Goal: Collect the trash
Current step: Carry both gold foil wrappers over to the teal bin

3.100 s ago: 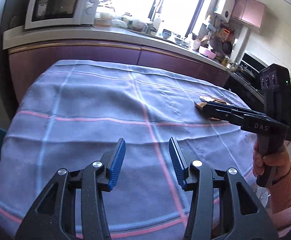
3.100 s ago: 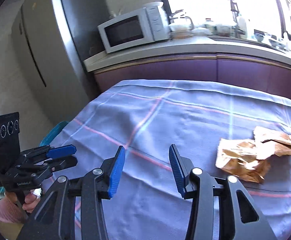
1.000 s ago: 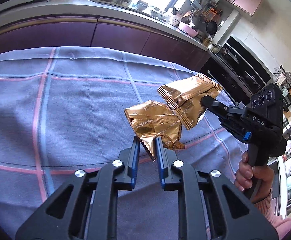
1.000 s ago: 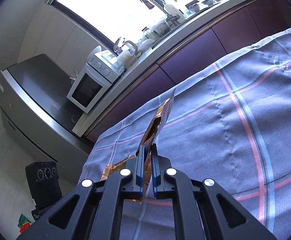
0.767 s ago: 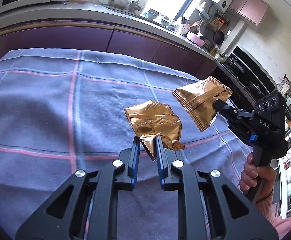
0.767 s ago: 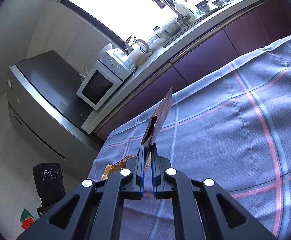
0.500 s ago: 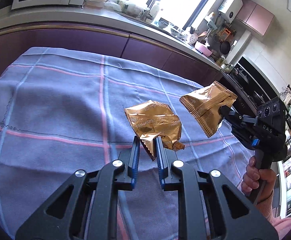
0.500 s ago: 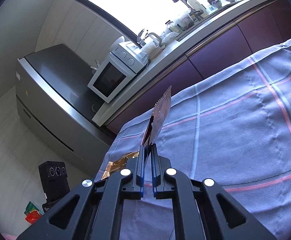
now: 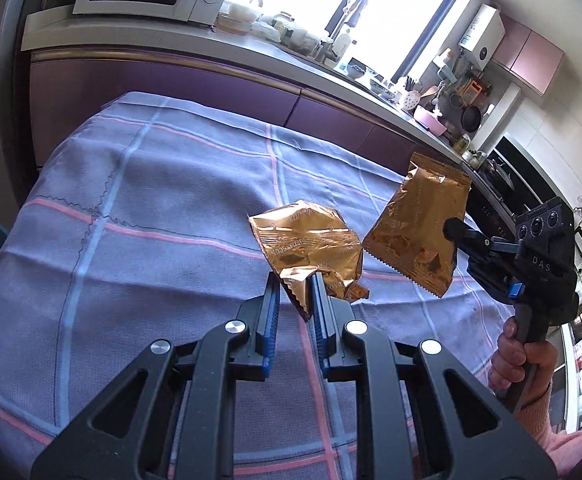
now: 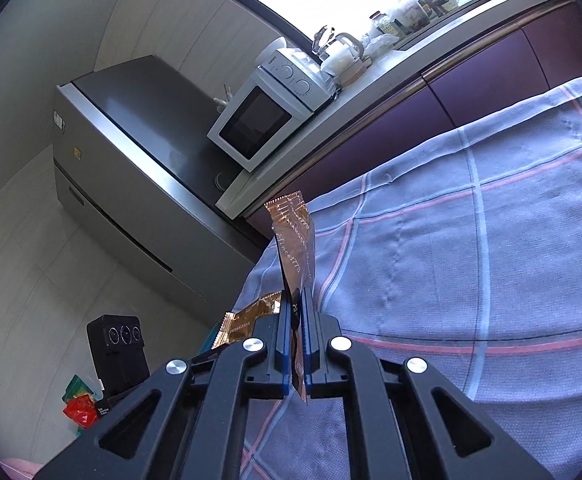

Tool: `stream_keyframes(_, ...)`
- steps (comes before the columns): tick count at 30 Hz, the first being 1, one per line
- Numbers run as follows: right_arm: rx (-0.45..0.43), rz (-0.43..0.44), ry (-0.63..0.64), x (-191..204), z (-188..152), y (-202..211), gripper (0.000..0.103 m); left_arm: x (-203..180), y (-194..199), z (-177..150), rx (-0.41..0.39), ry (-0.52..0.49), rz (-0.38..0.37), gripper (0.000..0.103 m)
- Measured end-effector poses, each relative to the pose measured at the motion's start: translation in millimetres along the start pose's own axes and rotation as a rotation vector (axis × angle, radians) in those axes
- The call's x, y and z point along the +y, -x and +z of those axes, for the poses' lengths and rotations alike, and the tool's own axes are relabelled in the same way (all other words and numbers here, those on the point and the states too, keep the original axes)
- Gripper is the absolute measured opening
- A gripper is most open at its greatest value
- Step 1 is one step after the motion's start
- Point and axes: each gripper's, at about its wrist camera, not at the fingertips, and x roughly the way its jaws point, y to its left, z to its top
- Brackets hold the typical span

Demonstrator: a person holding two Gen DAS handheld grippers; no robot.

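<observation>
**A:** What are you holding?

**B:** My left gripper [image 9: 294, 296] is pinched on the serrated corner of a crumpled, shiny copper-gold foil wrapper [image 9: 309, 246], which sits in the air above the table. My right gripper [image 10: 298, 334] has its blue pads pressed nearly together on a second copper-gold foil wrapper [image 10: 295, 240], flatter than the first and standing edge-on above my jaws. From the left camera that flat one [image 9: 421, 228] hangs just to the right of the crumpled one, close beside it but apart.

**A:** And the surface under them?

**B:** A table covered in a grey-blue woven cloth with pink and pale-blue crossing stripes [image 9: 151, 184]. It lies smooth apart from a few light creases, and it drapes over the far edge.

**A:** Describe the room.

**B:** It's a kitchen. A long pale countertop [image 9: 195, 40] runs behind the table over dark purple cabinet fronts [image 9: 179, 80]. A white microwave oven [image 10: 265, 114] stands at one end, with a white kettle [image 10: 341, 56] beside it and small jars and bottles further along, under a bright window [image 9: 391, 4]. A tall grey refrigerator [image 10: 131, 148] stands next to the counter. Pink wall cupboards [image 9: 527, 56] hang in the far corner, pans below them.

**A:** Anything on the floor?

**B:** Pale tiles, with some red and green packaging [image 10: 79, 402] low down, too small to identify.
</observation>
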Motion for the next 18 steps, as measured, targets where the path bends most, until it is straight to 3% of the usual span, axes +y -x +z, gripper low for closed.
stream_keyframes(18, 0.088, 0.092, 0.029, 33.8, -12.6, -39.9, 0.004, 28.1, 55.8, -22.6, -0.069, 0.038, 0.083, 0.017)
